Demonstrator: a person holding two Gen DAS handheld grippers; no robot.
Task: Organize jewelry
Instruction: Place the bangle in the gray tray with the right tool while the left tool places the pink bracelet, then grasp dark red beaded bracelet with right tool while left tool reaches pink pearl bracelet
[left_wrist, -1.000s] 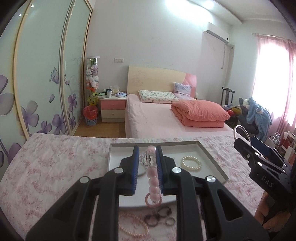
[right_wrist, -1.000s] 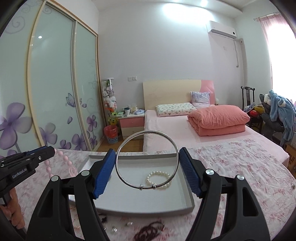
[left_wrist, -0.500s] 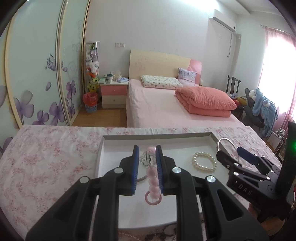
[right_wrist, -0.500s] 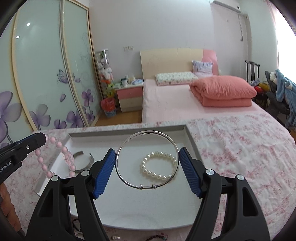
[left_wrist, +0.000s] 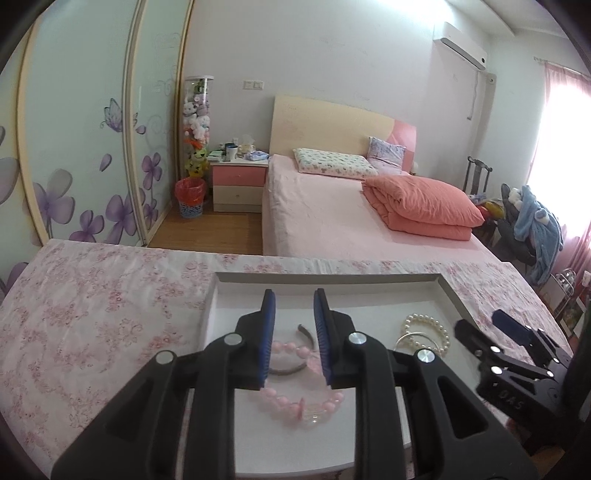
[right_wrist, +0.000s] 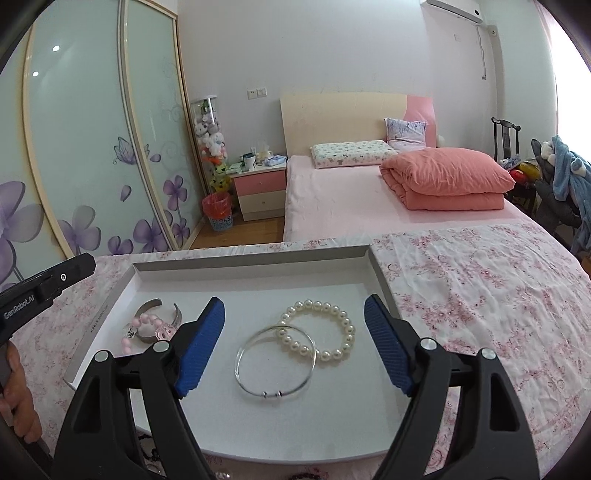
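Bracelets both lie loose in the tray (right_wrist: 258, 271): pink beads (left_wrist: 295, 400) under opening, empty left claw (left_wrist: 294, 321), silver bangle (right_wrist: 276, 363) under spread, opening right claw (right_wrist: 294, 343); lift both straight up, no snagging.

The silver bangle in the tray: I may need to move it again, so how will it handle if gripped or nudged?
The silver bangle looks like a thin rigid metal hoop, so it should keep its shape. Its smooth wire probably slips between pads and slides easily on the tray. It overlaps the pearl bracelet, so nudging it may drag those beads.
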